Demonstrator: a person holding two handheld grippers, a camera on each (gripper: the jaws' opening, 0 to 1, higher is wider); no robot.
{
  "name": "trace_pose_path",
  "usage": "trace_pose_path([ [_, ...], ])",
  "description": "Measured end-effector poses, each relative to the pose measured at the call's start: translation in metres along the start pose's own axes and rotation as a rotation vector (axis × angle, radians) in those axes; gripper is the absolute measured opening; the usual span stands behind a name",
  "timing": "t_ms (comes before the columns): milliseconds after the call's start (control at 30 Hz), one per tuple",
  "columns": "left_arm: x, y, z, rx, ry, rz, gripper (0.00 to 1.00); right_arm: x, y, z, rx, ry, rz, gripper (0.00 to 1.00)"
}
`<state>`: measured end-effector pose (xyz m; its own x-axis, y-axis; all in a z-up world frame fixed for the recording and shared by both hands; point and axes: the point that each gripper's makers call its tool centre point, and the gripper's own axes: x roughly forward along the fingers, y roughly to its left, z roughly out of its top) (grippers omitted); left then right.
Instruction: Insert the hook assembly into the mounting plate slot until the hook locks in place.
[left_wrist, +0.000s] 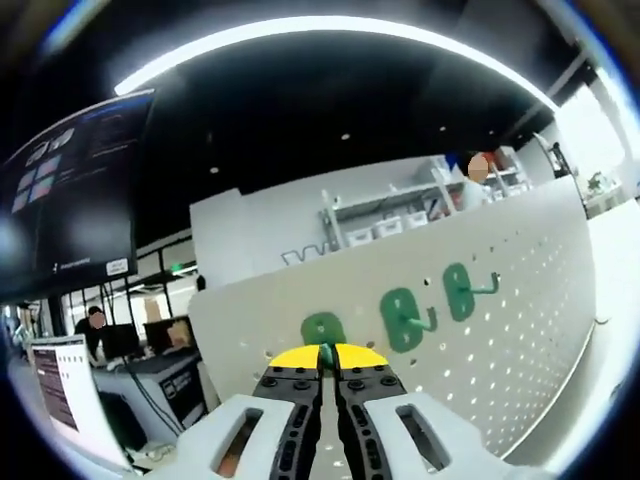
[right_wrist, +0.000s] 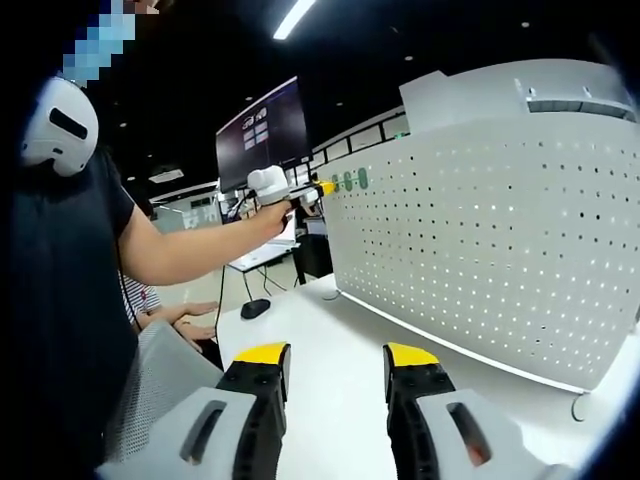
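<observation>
**Hook held at the pegboard, right tongs idle over the table**

Up against the white perforated mounting plate (left_wrist: 520, 300), the left gripper (left_wrist: 323, 352) has its yellow-tipped jaws pressed together on a green hook (left_wrist: 323, 333), whose plate sits flat at the board's face right at the jaw tips. Two more green hooks (left_wrist: 407, 319) (left_wrist: 462, 291) hang on the board beside it, each with its prong sticking outward.

From the right gripper view the pose is plain: the person's bare forearm (right_wrist: 190, 250) reaches out nearly level from a dark short sleeve, raised to about the board's upper edge, and the left gripper (right_wrist: 318, 189) at its end meets the board near its far corner, where the row of green hooks (right_wrist: 349, 181) shows as small dots. A white headset (right_wrist: 58, 123) rides on the person's head.

The right gripper (right_wrist: 335, 365) hangs low, well apart from the board, its jaws spread wide with nothing between them, over the white tabletop (right_wrist: 320, 320).

The board stands upright along the table's far side. A small dark object with a cable (right_wrist: 254, 308) lies near the table's edge. Around it, a dark ceiling carries strip lights, a large dark monitor (left_wrist: 75, 190) hangs high, and white shelving with bins (left_wrist: 385, 215) stands behind the board. Other people sit at desks in the background.
</observation>
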<state>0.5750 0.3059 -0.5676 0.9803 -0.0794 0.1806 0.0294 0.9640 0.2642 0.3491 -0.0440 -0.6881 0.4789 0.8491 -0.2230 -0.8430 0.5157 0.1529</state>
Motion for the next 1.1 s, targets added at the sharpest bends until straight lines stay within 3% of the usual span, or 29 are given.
trace_pose_path([
  [233,-0.003,0.001,-0.008,-0.015,0.045,0.002,0.07,-0.001,0.0,0.001,0.001,-0.009,0.002,0.36],
  [500,-0.013,0.002,-0.005,-0.035,0.048,-0.003,0.13,-0.002,0.001,0.002,-0.004,-0.018,0.01,0.36],
  [733,-0.028,-0.006,0.005,-0.115,0.027,-0.019,0.27,-0.006,0.001,0.004,-0.018,-0.019,0.006,0.36],
  [1100,-0.056,-0.023,0.025,-0.127,0.003,-0.054,0.37,-0.014,-0.006,0.007,-0.024,-0.036,-0.013,0.36],
])
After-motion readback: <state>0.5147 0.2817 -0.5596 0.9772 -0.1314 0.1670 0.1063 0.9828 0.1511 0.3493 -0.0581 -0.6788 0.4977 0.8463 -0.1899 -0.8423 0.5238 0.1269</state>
